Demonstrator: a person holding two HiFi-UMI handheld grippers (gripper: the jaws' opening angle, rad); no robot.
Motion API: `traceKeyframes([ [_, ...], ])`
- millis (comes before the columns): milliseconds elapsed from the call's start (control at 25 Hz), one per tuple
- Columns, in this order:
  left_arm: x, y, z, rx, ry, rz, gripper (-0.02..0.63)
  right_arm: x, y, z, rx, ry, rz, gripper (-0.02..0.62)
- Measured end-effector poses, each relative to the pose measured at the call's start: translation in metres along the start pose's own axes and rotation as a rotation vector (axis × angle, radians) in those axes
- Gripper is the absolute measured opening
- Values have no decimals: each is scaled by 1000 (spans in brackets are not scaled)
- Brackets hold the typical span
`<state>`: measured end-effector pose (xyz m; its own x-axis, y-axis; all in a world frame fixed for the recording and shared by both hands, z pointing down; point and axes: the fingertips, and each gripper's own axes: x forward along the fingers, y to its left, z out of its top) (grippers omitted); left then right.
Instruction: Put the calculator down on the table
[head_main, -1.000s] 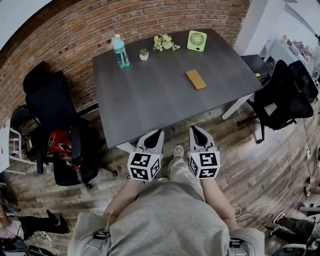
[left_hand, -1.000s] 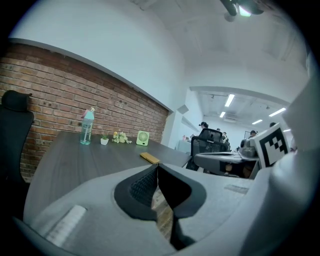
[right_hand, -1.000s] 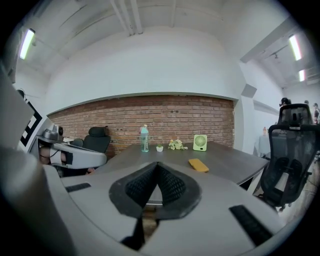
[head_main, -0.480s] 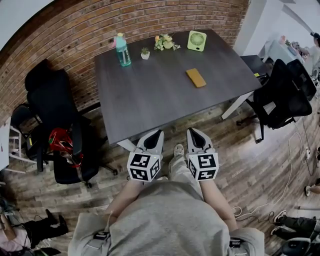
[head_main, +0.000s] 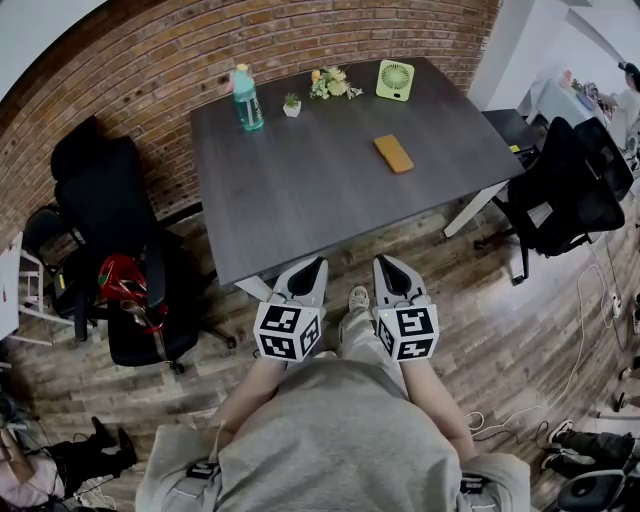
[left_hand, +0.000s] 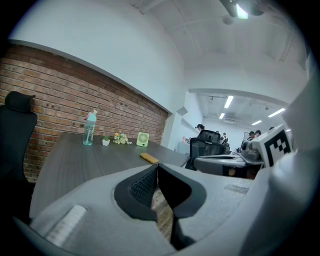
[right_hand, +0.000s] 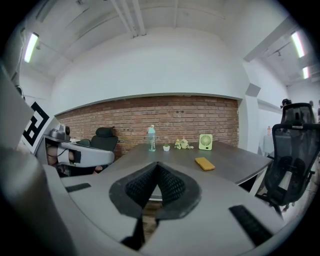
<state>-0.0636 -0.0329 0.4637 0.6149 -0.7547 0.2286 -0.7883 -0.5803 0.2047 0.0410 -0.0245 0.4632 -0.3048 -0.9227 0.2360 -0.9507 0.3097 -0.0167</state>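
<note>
Yellow calculator (head_main: 393, 154) is seen on the tabletop (head_main: 300, 200), well ahead, nearer the right gripper (head_main: 382, 260) than the left gripper (head_main: 319, 262); fingers closed, nothing held

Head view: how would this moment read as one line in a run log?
left tool: shut, empty | right tool: shut, empty | yellow calculator: flat on table, untouched

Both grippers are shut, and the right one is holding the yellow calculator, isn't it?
No. The left gripper and right gripper are both shut, but the right one is empty, as the right gripper view shows. The calculator lies on the table, away from both.
</note>
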Motion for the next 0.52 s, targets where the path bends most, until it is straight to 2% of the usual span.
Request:
traceKeyframes([
  [520,-3,-8,-4,0,8,-9,18,-8,-1,0,24,-9,13,0],
])
